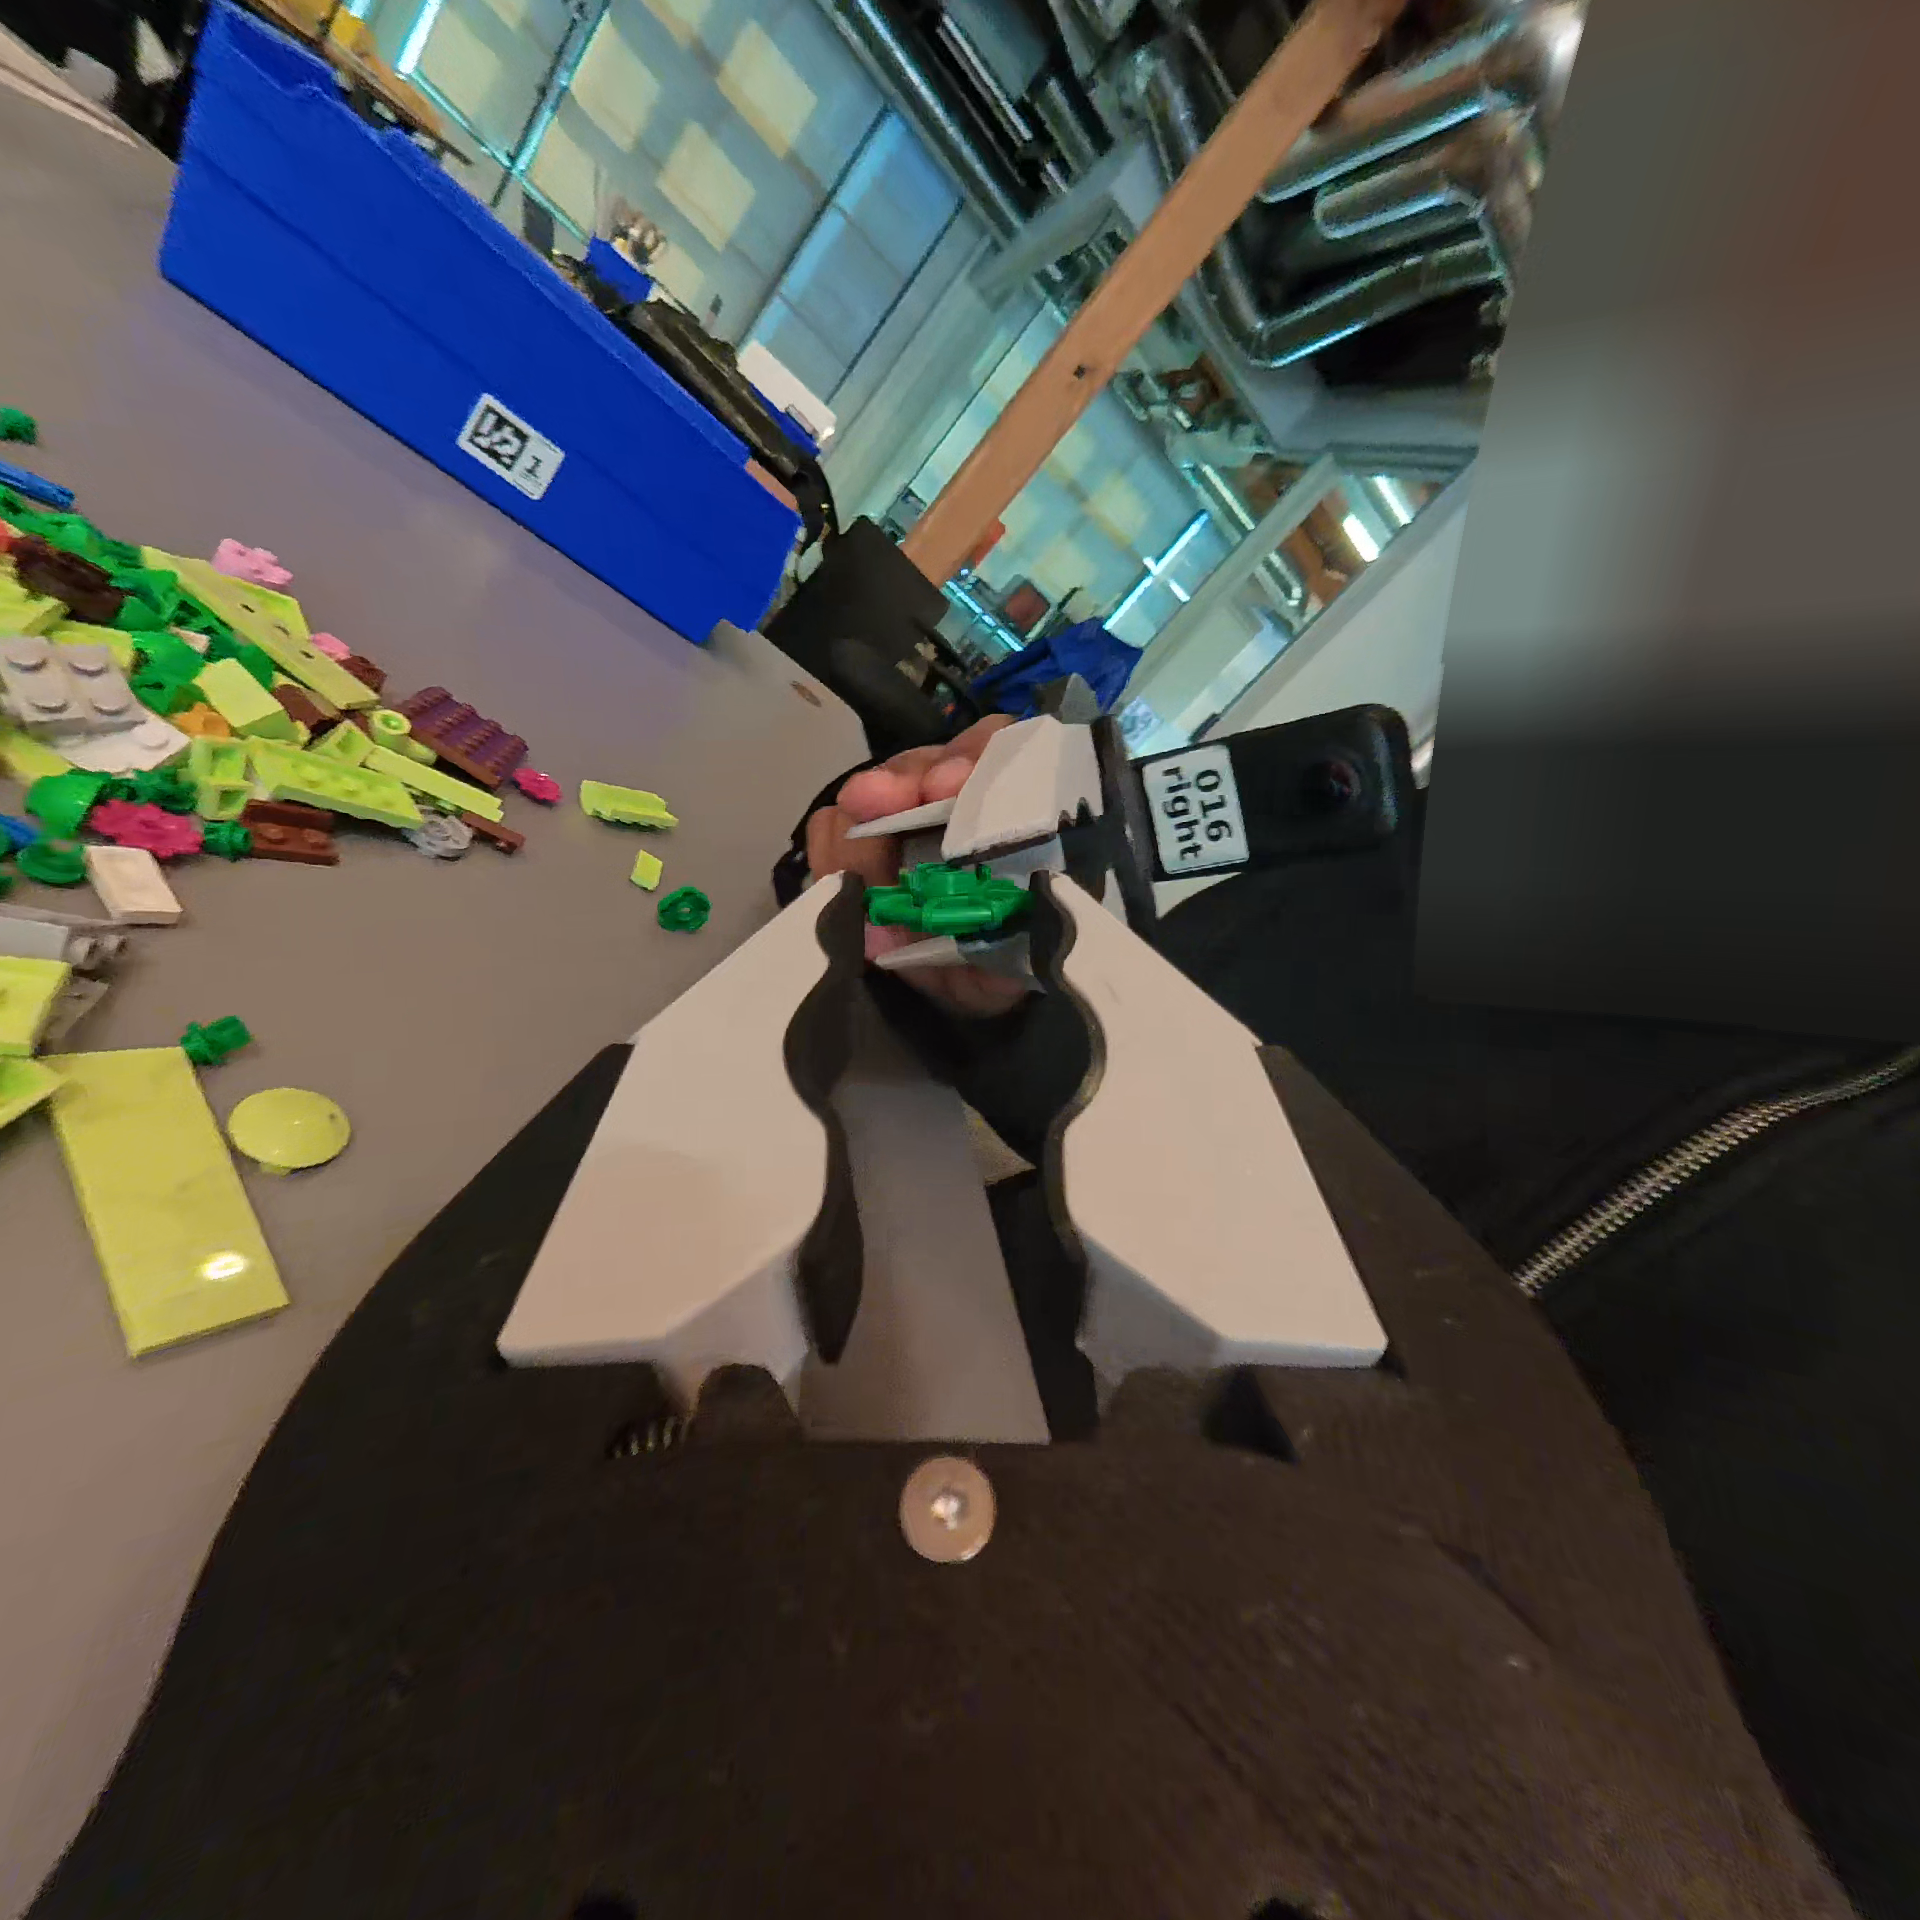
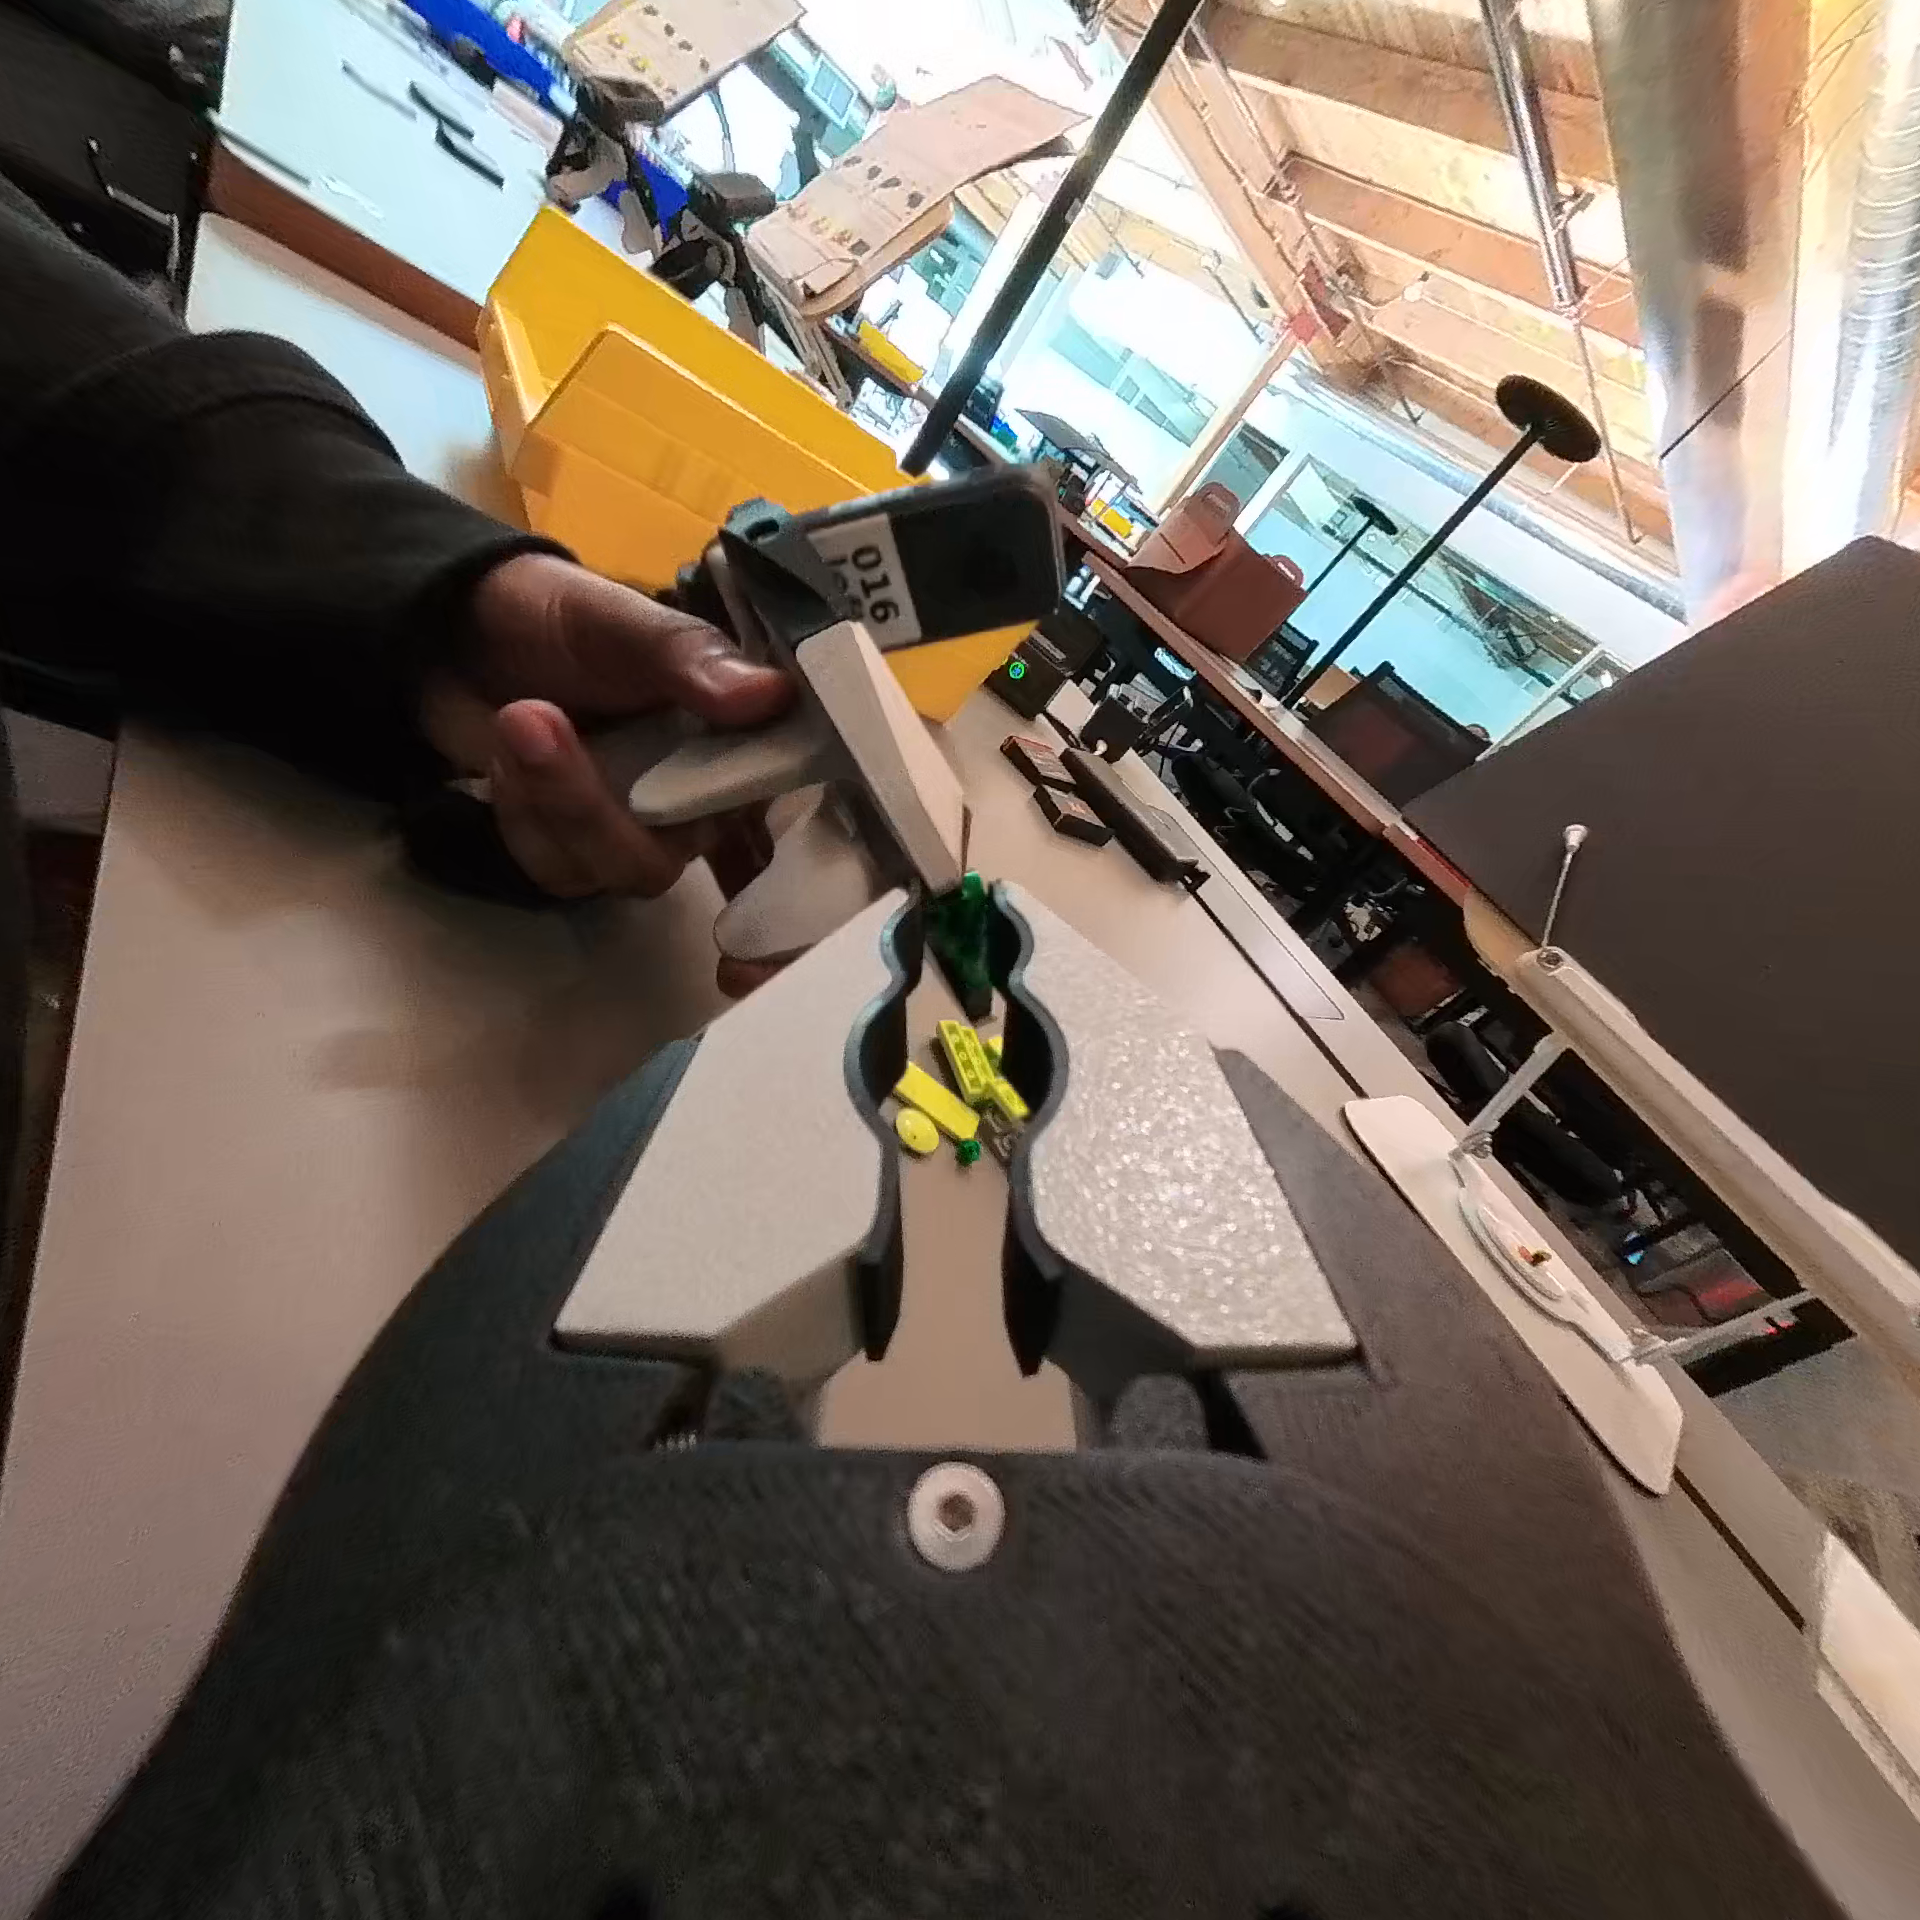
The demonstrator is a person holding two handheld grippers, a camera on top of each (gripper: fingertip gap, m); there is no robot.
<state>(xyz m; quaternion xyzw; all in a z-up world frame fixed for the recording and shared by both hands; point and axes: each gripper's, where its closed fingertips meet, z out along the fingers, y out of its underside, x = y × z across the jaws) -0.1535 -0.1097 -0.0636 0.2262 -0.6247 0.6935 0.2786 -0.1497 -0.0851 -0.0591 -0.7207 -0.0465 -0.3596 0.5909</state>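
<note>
Clenching the jaws of the left gripper [image 1: 943, 914] across the width of a small green piece [image 1: 940, 902], and pressing the jaws of the right gripper [image 2: 961, 920] onto the same piece [image 2: 966, 930] from the opposite side, so holding it in the air, clear of the bench [image 1: 416, 987]. Working over a plain grey top in a workshop with large windows, silver ducts [image 1: 1351, 208] and bare wooden ceiling beams [image 2: 1403, 208]. Showing only in the left wrist view: a blue bin [image 1: 416, 291] at the far edge, a heap of loose bricks [image 1: 208, 707] in lime, green, brown, pink and grey, a flat lime plate [image 1: 156, 1195] and a lime disc [image 1: 288, 1127] just beside it, plus a zipped black jacket [image 1: 1714, 1153]. Showing only in the right wrist view: a yellow bin [image 2: 644, 436], a hand [image 2: 582, 717] squeezing the other tool's handle, and a black stand [image 2: 1548, 416] with a round top. Appearing leaf-like and lobed with studs from the left side, looking narrow and edge-on from the right.
</note>
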